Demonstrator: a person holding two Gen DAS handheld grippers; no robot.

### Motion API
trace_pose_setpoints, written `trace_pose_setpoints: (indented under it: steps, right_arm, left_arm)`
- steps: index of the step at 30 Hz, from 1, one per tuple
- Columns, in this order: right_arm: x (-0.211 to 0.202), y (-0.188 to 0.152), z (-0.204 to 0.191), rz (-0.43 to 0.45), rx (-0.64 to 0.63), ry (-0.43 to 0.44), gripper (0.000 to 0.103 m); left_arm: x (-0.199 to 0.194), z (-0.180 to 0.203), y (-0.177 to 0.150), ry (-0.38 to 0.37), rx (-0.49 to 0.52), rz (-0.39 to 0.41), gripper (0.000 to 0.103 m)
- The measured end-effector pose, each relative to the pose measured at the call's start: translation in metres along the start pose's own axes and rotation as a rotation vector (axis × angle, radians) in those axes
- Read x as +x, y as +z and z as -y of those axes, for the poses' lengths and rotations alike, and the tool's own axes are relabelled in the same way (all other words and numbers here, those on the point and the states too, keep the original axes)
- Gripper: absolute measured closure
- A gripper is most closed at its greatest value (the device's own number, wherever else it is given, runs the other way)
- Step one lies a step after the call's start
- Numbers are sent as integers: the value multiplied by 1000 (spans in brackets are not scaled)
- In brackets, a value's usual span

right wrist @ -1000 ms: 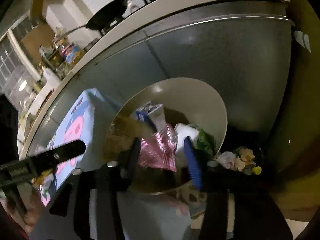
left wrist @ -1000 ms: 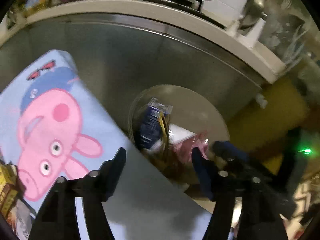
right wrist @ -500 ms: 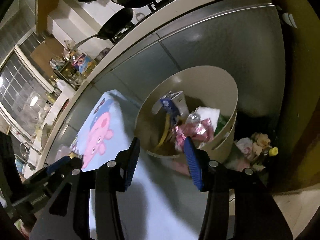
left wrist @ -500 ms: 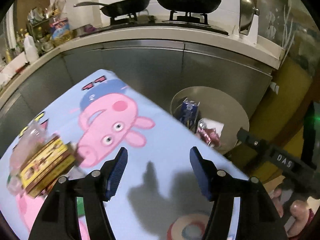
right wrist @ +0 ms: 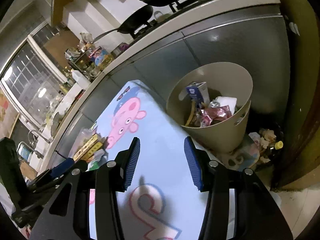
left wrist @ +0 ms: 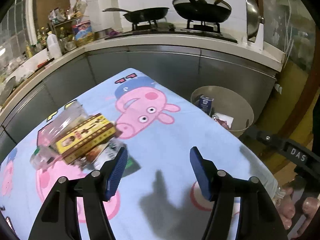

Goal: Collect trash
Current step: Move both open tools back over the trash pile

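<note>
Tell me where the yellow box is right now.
The yellow box lies on the Peppa Pig cloth, left of centre in the left wrist view, beside a clear plastic package, just ahead-left of the left gripper.

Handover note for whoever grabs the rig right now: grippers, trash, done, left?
Left gripper: open, empty, above the cartoon-pig tablecloth.
Right gripper: open, empty, over the same cloth, facing the bin.
Beige trash bin: beside the table's far end, already holds a blue carton, pink wrapper and white scraps.
Left to collect: pile on the table to the left, yellow box on top, clear plastic packaging and wrappers around it.
More litter on the floor right of the bin.
</note>
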State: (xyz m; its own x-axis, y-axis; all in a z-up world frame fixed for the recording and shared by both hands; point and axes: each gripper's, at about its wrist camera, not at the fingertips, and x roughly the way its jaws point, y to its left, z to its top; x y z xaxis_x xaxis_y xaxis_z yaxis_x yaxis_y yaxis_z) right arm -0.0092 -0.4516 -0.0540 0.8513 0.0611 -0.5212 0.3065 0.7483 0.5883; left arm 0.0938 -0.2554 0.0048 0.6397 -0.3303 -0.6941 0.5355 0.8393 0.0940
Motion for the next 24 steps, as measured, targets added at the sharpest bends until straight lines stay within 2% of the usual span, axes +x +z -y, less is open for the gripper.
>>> trace_pose_setpoints:
  steps: [10, 24]
  right_arm:
    - [-11, -13, -39, -14, -60, 17, 57]
    - [3, -34, -93, -79, -143, 30, 56]
  left_arm:
    - [-24, -39, -20, 52, -69, 14, 37]
    - [-34, -104, -52, 150, -188, 9, 32]
